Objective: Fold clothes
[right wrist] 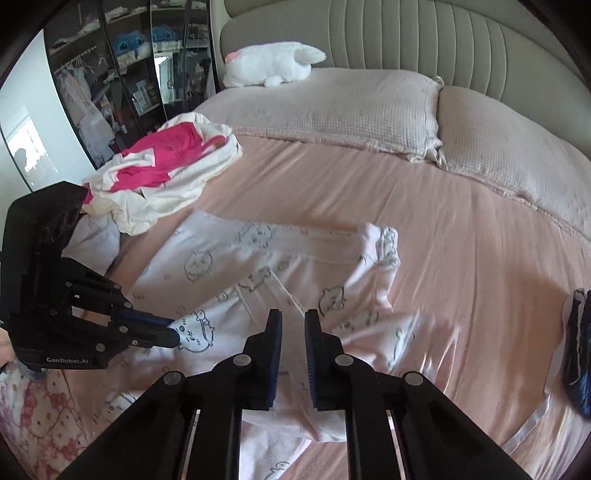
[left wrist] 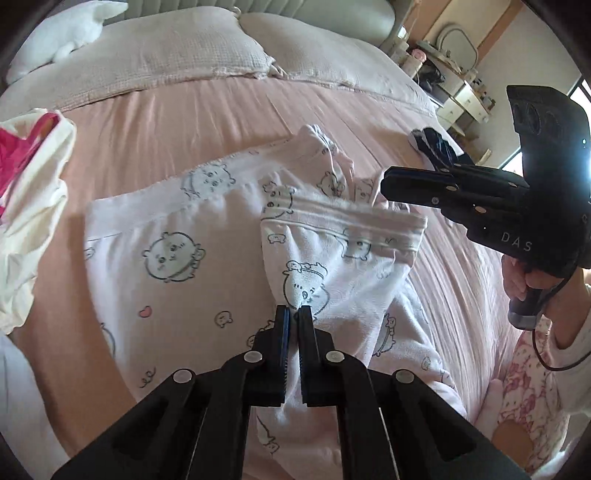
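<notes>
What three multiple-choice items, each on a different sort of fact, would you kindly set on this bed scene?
1. Where does the white plush toy lie?
A. on the floor
B. on a pillow by the headboard
C. on a chair

2. What colour is the bed sheet?
A. pink
B. blue
C. green

3. In what state is the left gripper?
A. wide open
B. holding the toy
C. shut on the printed garment

Answers: 1 B, it rests on top of the pillow; 2 A, pink shows all around the clothes; 3 C, a fold of the fabric is pinched between its fingers.
</notes>
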### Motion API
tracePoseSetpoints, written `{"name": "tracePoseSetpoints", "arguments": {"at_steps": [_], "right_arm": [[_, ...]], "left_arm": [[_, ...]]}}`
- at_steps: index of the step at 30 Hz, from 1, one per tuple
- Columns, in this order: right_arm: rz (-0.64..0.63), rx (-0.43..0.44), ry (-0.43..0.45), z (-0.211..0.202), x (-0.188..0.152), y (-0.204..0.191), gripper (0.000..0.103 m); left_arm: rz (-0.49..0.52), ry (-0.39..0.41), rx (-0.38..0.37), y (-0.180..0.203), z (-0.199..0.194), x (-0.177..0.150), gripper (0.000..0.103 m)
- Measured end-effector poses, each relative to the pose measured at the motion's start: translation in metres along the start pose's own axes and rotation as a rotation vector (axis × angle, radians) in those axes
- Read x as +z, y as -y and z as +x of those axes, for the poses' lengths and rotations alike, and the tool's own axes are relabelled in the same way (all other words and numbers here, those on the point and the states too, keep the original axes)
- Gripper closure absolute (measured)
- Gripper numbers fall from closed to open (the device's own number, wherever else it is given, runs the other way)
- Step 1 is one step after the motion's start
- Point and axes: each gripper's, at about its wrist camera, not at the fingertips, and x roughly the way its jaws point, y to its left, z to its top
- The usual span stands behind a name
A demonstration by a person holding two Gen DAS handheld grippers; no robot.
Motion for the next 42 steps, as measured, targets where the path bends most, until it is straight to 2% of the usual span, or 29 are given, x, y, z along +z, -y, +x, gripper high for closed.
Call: {"name": "tracePoseSetpoints", "arguments": {"at_steps": [5, 7, 9, 11, 12, 13, 14, 15, 16, 17, 20, 21, 22, 23, 24, 27, 31, 34, 36, 38, 41, 42], "right_arm": [[-0.081, 0.002, 0.036, 0.009, 0.036, -0.022, 0.096], [-0.12, 0.011, 0.075, 0.004, 0.05, -0.034, 0.096], [-0.139, 0.017, 0.094, 0.001, 0.06, -0.042, 0.096], [-0.085, 0.019, 0.048, 0.004, 0.054, -0.03, 0.095], [-0.049, 0.023, 0.017, 0.007, 0.049, -0.021, 0.086], [-0.018, 0.024, -0.009, 0.008, 0.042, -0.013, 0.066], [0.001, 0.019, -0.025, 0.007, 0.03, -0.005, 0.054], [0.021, 0.015, -0.041, 0.006, 0.018, 0.003, 0.042], [0.033, 0.013, -0.055, 0.005, 0.006, 0.009, 0.04], [0.029, 0.011, -0.07, 0.005, -0.004, 0.012, 0.04], [0.001, -0.024, -0.126, 0.012, -0.025, 0.015, 0.04], [-0.013, -0.029, -0.146, 0.017, -0.029, 0.014, 0.041], [-0.028, -0.033, -0.165, 0.022, -0.033, 0.014, 0.055], [-0.037, -0.034, -0.18, 0.027, -0.035, 0.013, 0.068], [-0.037, -0.03, -0.185, 0.029, -0.036, 0.012, 0.082], [-0.074, -0.047, -0.144, 0.024, -0.027, 0.007, 0.093], [-0.125, -0.06, -0.072, 0.022, 0.003, -0.003, 0.095], [-0.198, -0.067, -0.011, 0.027, 0.034, -0.02, 0.095], [-0.237, -0.054, 0.036, 0.04, 0.05, -0.032, 0.095], [-0.269, -0.035, 0.055, 0.06, 0.064, -0.042, 0.095], [-0.21, 0.036, -0.05, 0.094, 0.07, -0.038, 0.093], [-0.173, 0.035, -0.03, 0.09, 0.07, -0.034, 0.091]], "left_arm": [[-0.103, 0.081, 0.04, -0.024, -0.048, 0.002, 0.099], [-0.14, 0.095, 0.08, -0.038, -0.062, 0.003, 0.099], [-0.196, 0.069, 0.056, -0.055, -0.061, 0.003, 0.098], [-0.248, 0.056, -0.008, -0.069, -0.051, 0.008, 0.094], [-0.244, 0.059, -0.041, -0.07, -0.044, 0.012, 0.088], [-0.225, 0.059, -0.067, -0.066, -0.036, 0.017, 0.076], [-0.202, 0.053, -0.094, -0.061, -0.026, 0.024, 0.066], [-0.179, 0.049, -0.116, -0.056, -0.016, 0.029, 0.042], [-0.16, 0.045, -0.133, -0.051, -0.005, 0.032, 0.025], [-0.146, 0.031, -0.142, -0.046, 0.007, 0.035, 0.024], [-0.091, -0.04, -0.135, -0.029, 0.043, 0.041, 0.026], [-0.068, -0.061, -0.132, -0.023, 0.052, 0.041, 0.044], [-0.048, -0.074, -0.123, -0.017, 0.059, 0.041, 0.08], [-0.032, -0.075, -0.101, -0.013, 0.063, 0.04, 0.089], [-0.027, -0.061, -0.083, -0.01, 0.062, 0.039, 0.09], [-0.05, 0.008, -0.068, -0.012, 0.048, 0.036, 0.093], [-0.089, 0.15, 0.007, -0.026, 0.007, 0.031, 0.095], [-0.146, 0.22, 0.074, -0.047, -0.017, 0.019, 0.095], [-0.188, 0.226, 0.127, -0.064, -0.019, 0.011, 0.095], [-0.236, 0.196, 0.161, -0.081, -0.009, 0.003, 0.095], [-0.248, 0.166, 0.249, -0.095, 0.004, -0.005, 0.095], [-0.244, 0.172, 0.247, -0.097, 0.007, -0.005, 0.095]]}}
